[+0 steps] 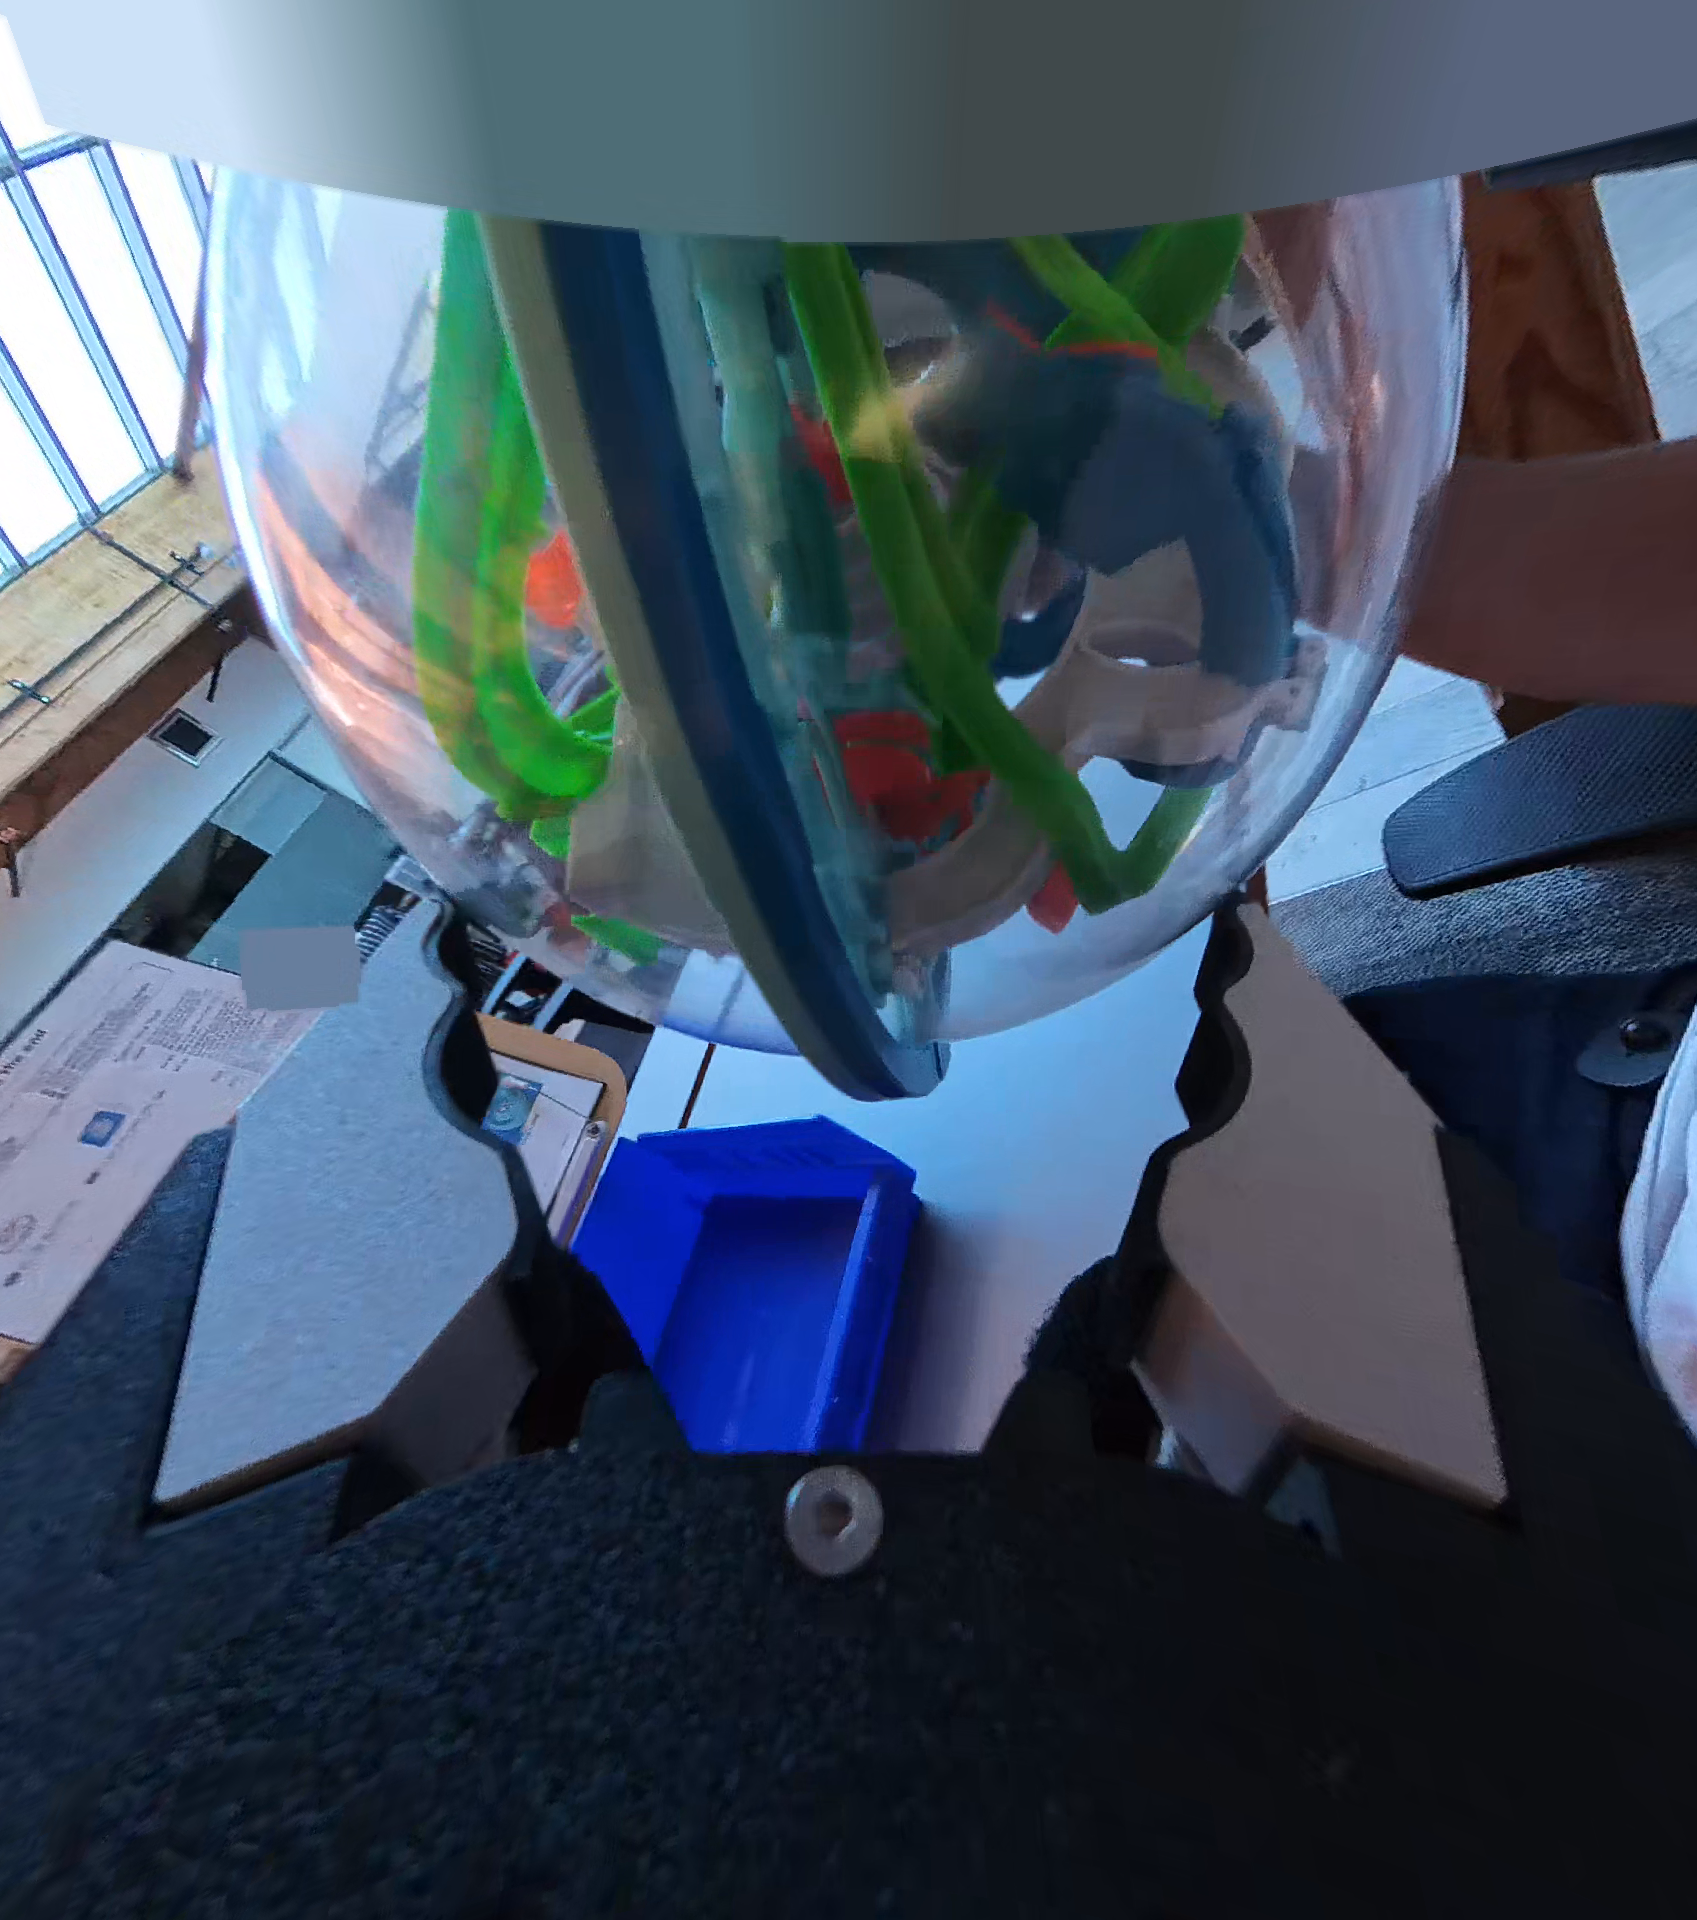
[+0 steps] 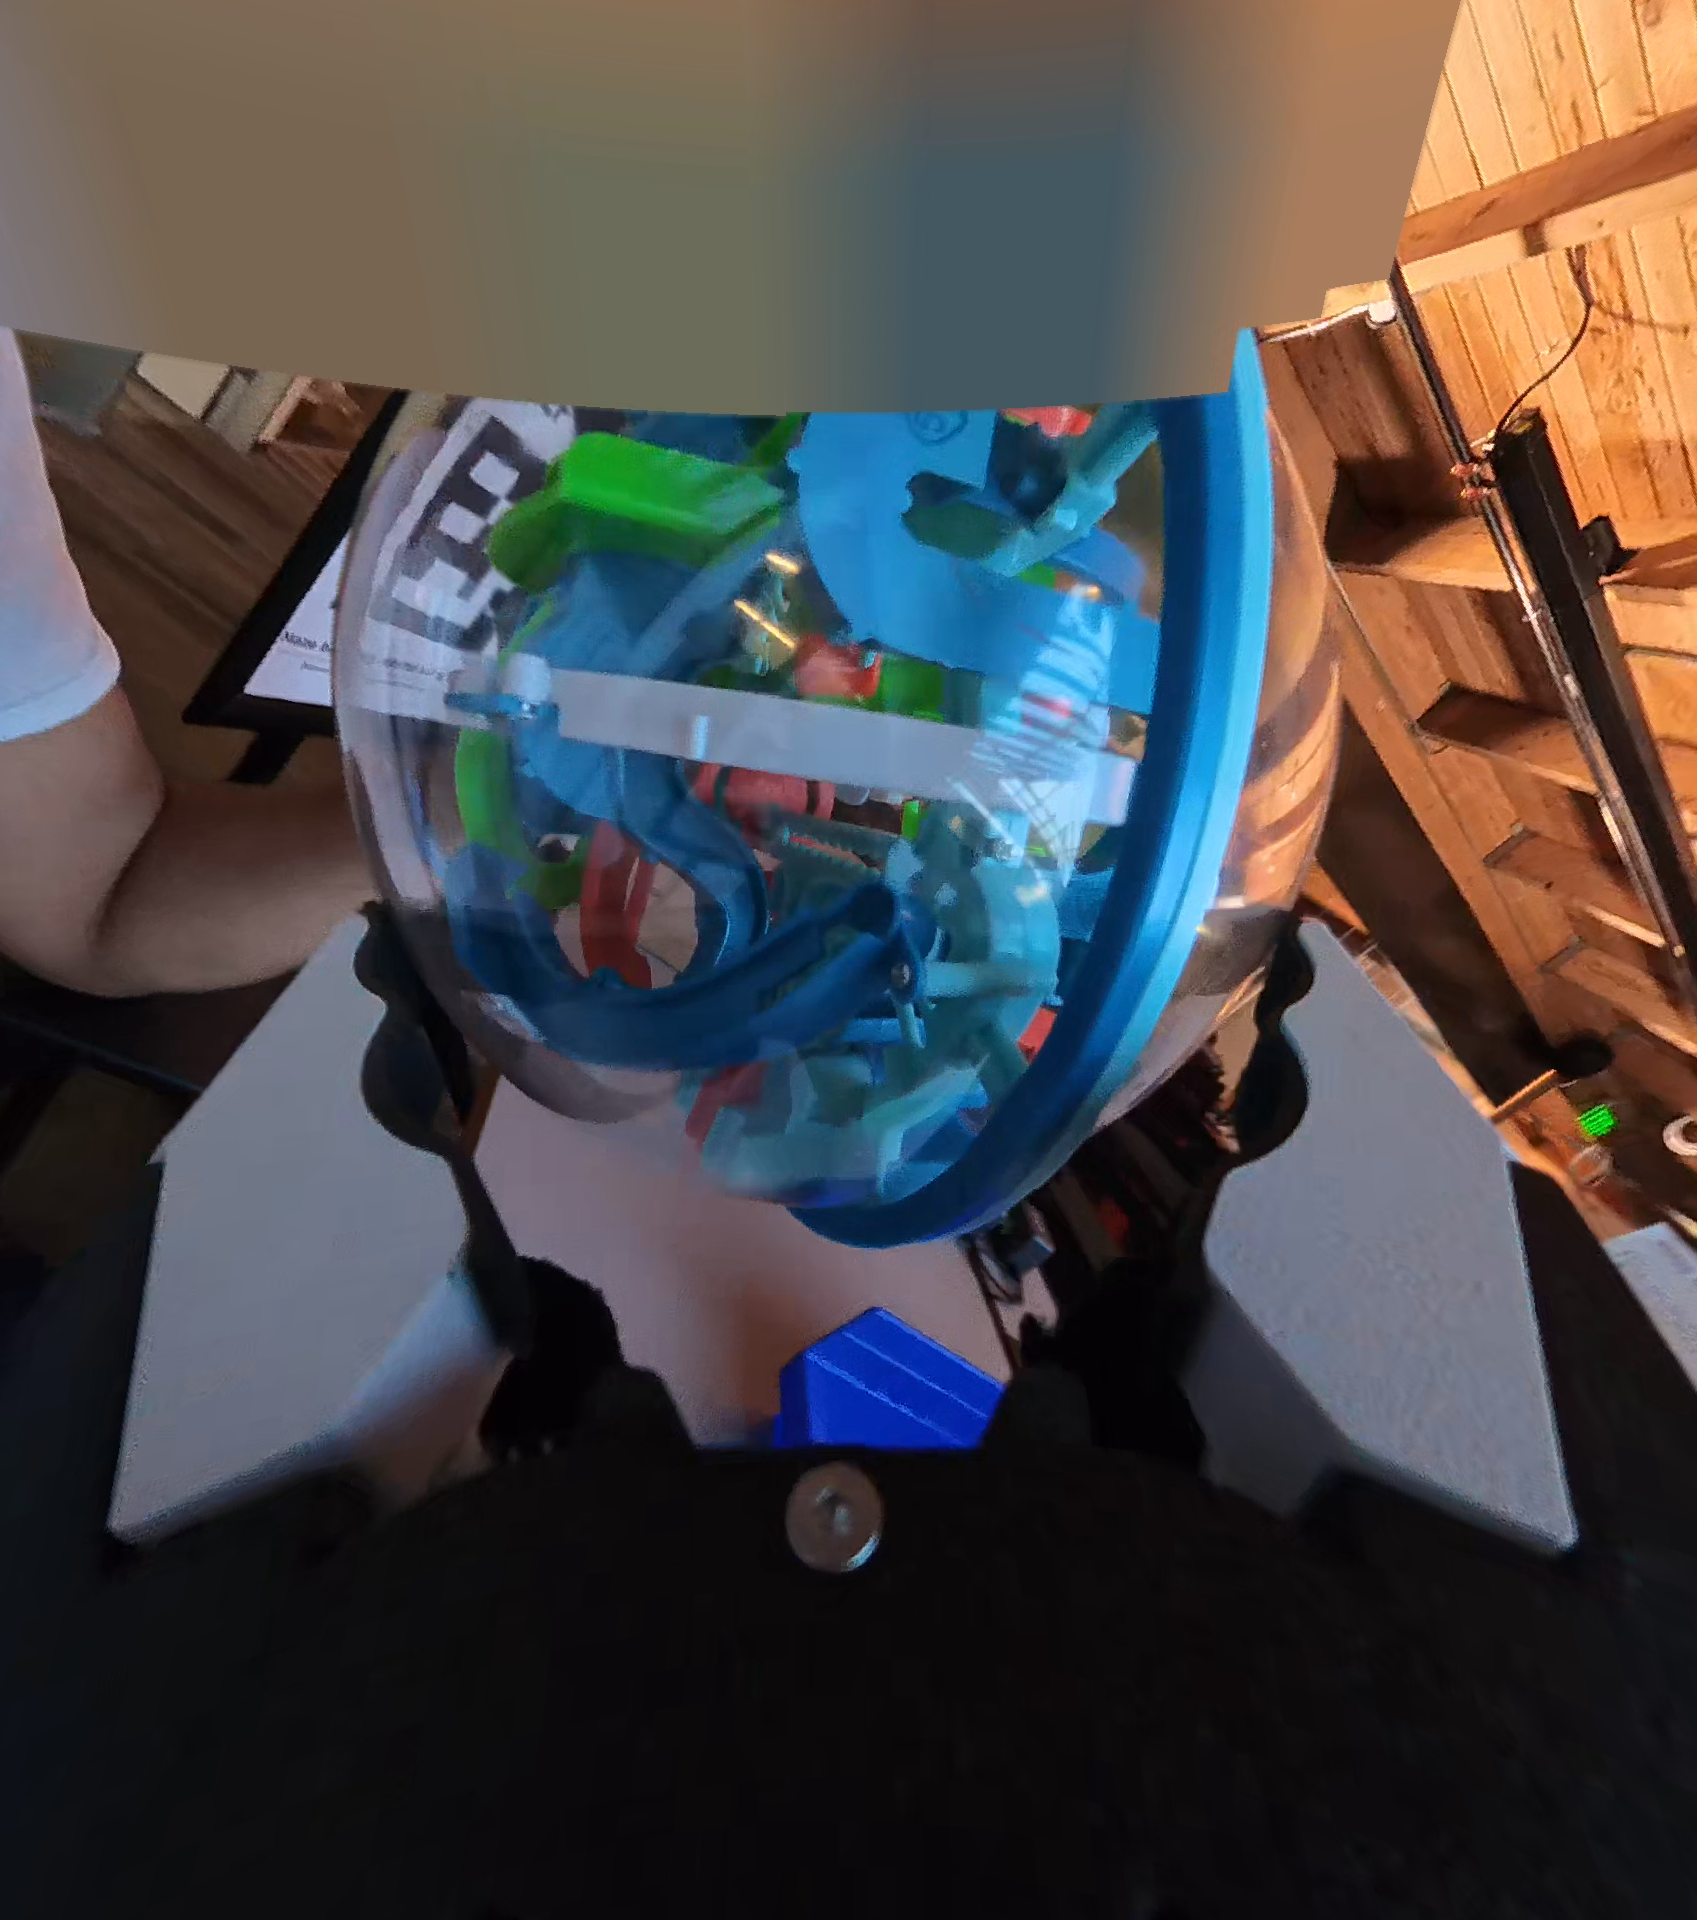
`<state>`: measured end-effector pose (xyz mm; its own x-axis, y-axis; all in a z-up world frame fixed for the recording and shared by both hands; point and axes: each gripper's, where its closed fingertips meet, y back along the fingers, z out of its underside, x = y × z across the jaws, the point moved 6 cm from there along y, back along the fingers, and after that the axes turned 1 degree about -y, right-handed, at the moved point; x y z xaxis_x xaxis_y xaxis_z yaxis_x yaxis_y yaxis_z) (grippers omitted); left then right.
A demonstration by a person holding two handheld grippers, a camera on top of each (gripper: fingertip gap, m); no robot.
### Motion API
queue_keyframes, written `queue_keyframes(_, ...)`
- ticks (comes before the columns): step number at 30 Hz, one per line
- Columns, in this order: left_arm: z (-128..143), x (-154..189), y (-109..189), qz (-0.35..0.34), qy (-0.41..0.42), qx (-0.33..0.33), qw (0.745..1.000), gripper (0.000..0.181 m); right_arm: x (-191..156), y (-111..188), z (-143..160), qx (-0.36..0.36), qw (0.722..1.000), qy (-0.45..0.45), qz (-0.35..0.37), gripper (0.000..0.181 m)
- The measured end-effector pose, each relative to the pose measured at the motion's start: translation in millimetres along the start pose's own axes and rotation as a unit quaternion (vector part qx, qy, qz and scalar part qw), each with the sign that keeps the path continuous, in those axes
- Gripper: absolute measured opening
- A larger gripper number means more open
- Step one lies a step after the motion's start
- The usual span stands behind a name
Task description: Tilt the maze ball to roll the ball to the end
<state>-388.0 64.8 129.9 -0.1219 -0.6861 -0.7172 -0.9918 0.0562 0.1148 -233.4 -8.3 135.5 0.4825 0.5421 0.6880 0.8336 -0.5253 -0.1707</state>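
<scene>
the clear plastic maze ball with green, blue and red tracks and a blue equator ring is held up in the air above the blue plastic bin on the white table. the left gripper and right gripper each have their fingers spread wide against its curved shell, one from either side. that smooth shell could slip if either side eases off, dropping it toward the bin. the little rolling ball cannot be made out, so a sharp tilt might knock it off its track. count: one maze ball, two grippers, one bin.
</scene>
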Motion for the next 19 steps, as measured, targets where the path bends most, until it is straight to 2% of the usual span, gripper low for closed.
queue_keyframes(7,-6.6,-15.4,10.7,0.009,0.107,0.063,0.992,0.132,12.2,-11.6,20.5,0.022,0.985,-0.171,-0.011,0.154)
queue_keyframes(14,-4.3,-21.7,16.7,0.026,0.159,0.072,0.984,0.132,11.7,-18.4,17.0,-0.014,0.974,-0.226,-0.003,0.154)
queue_keyframes(19,-1.5,-17.0,11.9,0.025,0.132,0.053,0.99,0.132,12.1,-14.0,10.8,0.005,0.985,-0.173,0.006,0.154)
